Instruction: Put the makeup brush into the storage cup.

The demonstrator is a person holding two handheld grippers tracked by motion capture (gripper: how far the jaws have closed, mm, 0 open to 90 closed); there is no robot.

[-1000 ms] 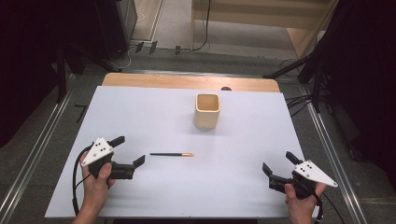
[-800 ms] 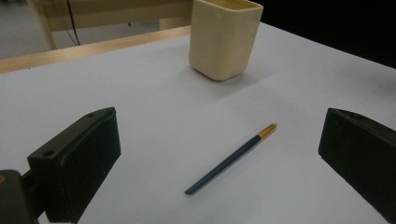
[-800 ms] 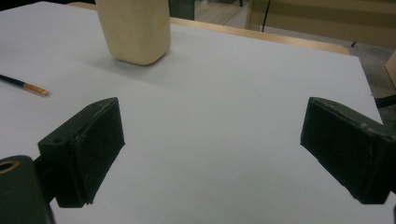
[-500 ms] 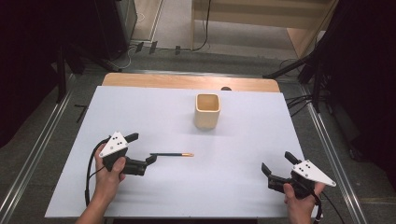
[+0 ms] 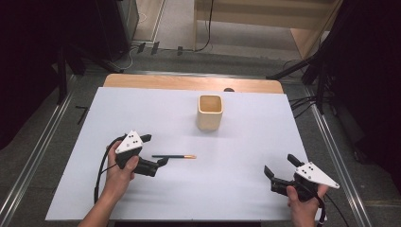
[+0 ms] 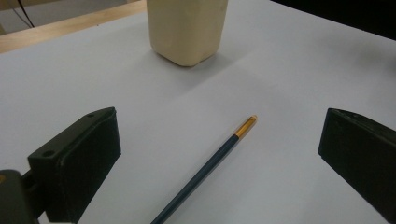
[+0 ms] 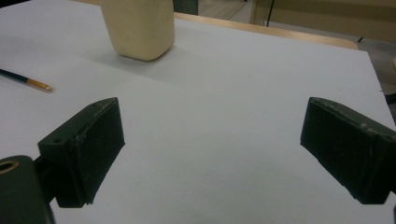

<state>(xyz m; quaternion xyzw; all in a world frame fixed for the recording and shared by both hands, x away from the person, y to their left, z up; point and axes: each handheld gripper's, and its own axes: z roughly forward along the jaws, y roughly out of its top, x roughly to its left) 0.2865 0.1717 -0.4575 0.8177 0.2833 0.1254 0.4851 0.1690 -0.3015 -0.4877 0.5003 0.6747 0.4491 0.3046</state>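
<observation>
A dark blue pencil (image 5: 174,156) with an orange tip lies flat on the white table (image 5: 236,198), left of centre. My left gripper (image 5: 155,150) is open at the pencil's dark end, one jaw on either side of it. In the left gripper view the pencil (image 6: 205,172) runs up between the wide-apart jaws of the left gripper (image 6: 219,135) toward a cream square cup (image 6: 187,28). The cup (image 5: 209,112) stands upright farther back. My right gripper (image 5: 280,165) is open near the front right, holding nothing. The right gripper view shows that gripper (image 7: 212,126), the cup (image 7: 137,28) and the pencil tip (image 7: 28,80).
The table's wooden far edge (image 5: 189,82) runs behind the cup. Metal rails (image 5: 28,161) flank the table on both sides, and cables lie on the floor at the right (image 5: 307,101).
My left gripper has moved right and slightly forward until its open jaws reach the pencil's dark end. The right gripper, pencil and cup have stayed put.
</observation>
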